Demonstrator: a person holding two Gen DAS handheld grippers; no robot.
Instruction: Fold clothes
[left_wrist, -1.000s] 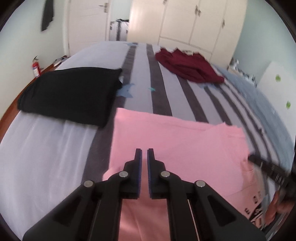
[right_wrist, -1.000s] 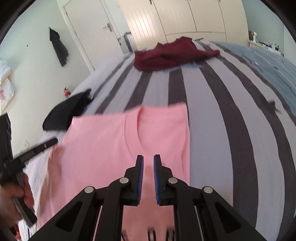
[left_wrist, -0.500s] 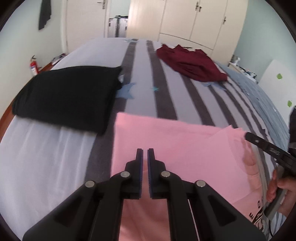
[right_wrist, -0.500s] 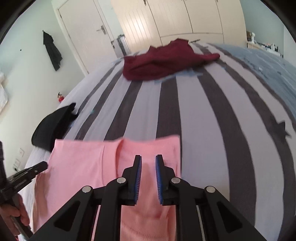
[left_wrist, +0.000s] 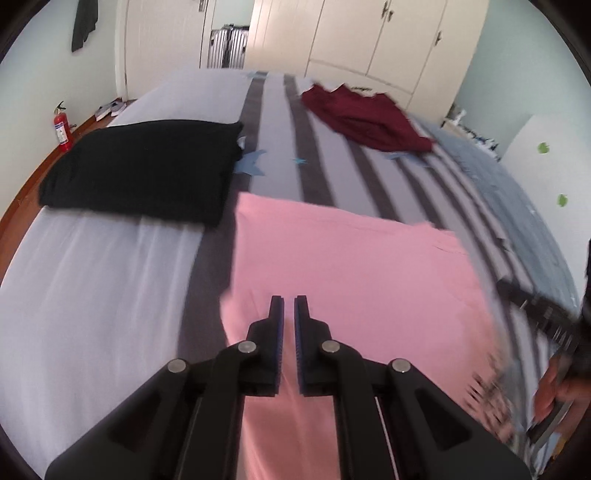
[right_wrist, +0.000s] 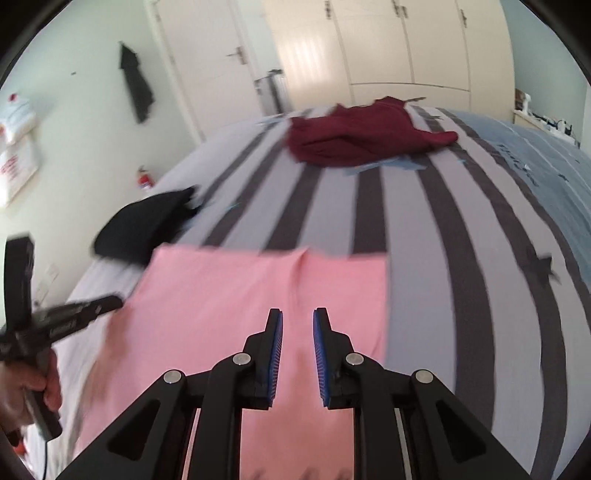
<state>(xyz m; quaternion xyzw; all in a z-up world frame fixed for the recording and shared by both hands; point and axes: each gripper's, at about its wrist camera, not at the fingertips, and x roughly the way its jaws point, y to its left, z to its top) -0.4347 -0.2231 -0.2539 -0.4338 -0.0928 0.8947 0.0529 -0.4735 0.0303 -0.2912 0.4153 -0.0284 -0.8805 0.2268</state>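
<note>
A pink T-shirt (left_wrist: 354, 266) lies partly folded on the striped bed, also in the right wrist view (right_wrist: 236, 295). My left gripper (left_wrist: 289, 306) hovers over its near part with the jaws almost closed, a thin gap, nothing between them. My right gripper (right_wrist: 297, 321) hovers over the shirt's near right part with the jaws a little apart and empty. The other gripper shows at the edge of each view, the right one (left_wrist: 543, 317) and the left one (right_wrist: 74, 314).
A folded black garment (left_wrist: 144, 166) lies at the left of the bed. A crumpled maroon garment (left_wrist: 365, 118) lies at the far end. The striped bedspread (right_wrist: 443, 229) stretches right. A red fire extinguisher (left_wrist: 62, 127) stands by the left wall. Wardrobes stand behind.
The right gripper's jaws have opened a little wider. The pink shirt's far edge now lies flatter and nearer. Both grippers have drawn back and risen slightly.
</note>
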